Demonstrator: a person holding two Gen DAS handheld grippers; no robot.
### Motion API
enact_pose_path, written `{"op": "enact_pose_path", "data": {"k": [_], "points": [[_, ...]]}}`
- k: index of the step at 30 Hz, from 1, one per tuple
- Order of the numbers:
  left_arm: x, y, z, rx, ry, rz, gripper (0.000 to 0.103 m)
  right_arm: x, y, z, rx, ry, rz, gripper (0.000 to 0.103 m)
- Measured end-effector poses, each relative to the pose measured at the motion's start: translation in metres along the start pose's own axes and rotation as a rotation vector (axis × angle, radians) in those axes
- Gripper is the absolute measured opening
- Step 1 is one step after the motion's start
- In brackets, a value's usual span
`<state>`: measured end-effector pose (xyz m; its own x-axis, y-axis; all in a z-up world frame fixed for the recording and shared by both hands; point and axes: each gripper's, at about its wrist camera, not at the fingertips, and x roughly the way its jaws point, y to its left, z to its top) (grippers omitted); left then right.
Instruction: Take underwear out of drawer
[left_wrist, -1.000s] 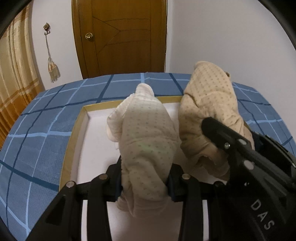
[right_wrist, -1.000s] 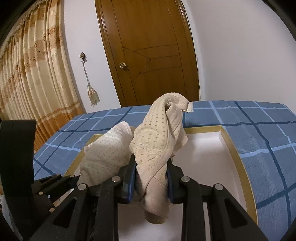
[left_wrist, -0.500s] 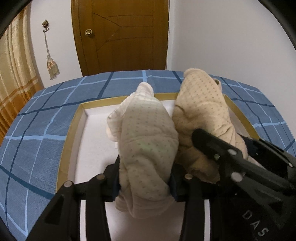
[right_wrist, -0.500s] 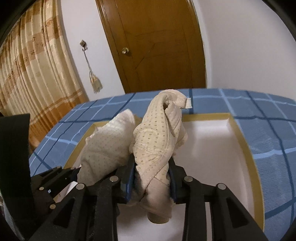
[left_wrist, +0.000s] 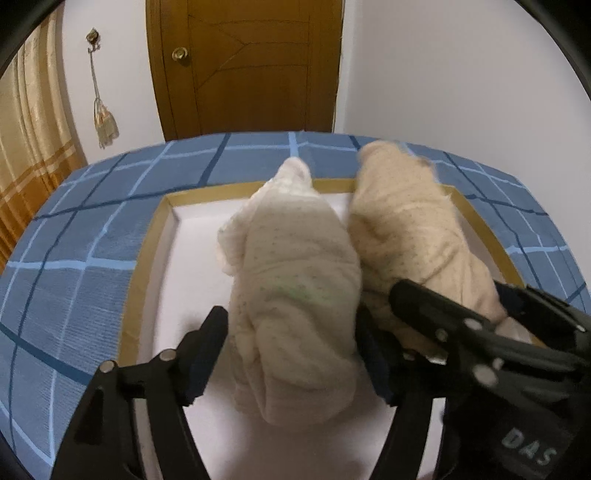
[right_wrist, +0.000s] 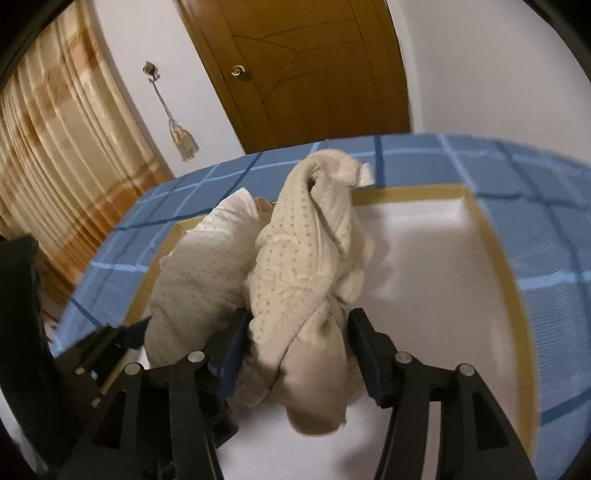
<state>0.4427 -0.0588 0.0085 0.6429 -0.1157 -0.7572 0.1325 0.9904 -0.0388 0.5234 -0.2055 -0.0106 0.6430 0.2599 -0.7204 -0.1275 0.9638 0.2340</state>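
A shallow white drawer box with a tan rim (left_wrist: 147, 266) lies on a blue checked bed cover. A rolled cream dotted underwear (left_wrist: 291, 266) lies on the box floor between the fingers of my left gripper (left_wrist: 291, 328). Its jaws are opening and its pads stand just off the cloth. To the right, a tan dotted underwear (right_wrist: 306, 251) slumps between the fingers of my right gripper (right_wrist: 299, 325). These jaws are opening too, with a gap at the right pad. The right gripper also shows in the left wrist view, and the two bundles touch side by side.
The blue checked bed cover (left_wrist: 74, 258) surrounds the box on all sides. Behind the bed are a brown wooden door (left_wrist: 243, 66), a white wall, a tassel on a hook (right_wrist: 181, 140) and a striped orange curtain (right_wrist: 55, 155) at the left.
Both pairs of jaws have spread apart from a tight grip on the two bundles. The bundles have sunk onto the white box floor, and the right gripper has dipped lower.
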Motion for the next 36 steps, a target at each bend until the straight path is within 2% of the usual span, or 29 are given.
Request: {"op": "enact_pose_path", "data": {"k": [5, 6, 9, 16, 20, 36], "points": [[-0.037, 0.000, -0.002, 0.001, -0.092, 0.058, 0.099, -0.039, 0.015, -0.003, -0.047, -0.074, -0.011, 0.062], [-0.046, -0.002, -0.004, 0.017, -0.115, 0.086, 0.100, -0.048, 0.018, -0.004, -0.051, -0.091, -0.021, 0.063], [-0.060, -0.007, -0.008, 0.053, -0.138, 0.128, 0.100, -0.064, 0.025, -0.009, -0.051, -0.114, -0.032, 0.064], [-0.095, -0.013, -0.035, 0.033, -0.188, 0.091, 0.100, -0.102, 0.029, -0.038, 0.034, -0.184, 0.003, 0.065], [-0.114, -0.021, -0.048, 0.050, -0.219, 0.093, 0.102, -0.122, 0.034, -0.055, 0.031, -0.211, 0.010, 0.065], [-0.146, -0.018, -0.086, 0.022, -0.251, 0.075, 0.102, -0.162, 0.032, -0.100, 0.059, -0.284, -0.021, 0.065]]}}
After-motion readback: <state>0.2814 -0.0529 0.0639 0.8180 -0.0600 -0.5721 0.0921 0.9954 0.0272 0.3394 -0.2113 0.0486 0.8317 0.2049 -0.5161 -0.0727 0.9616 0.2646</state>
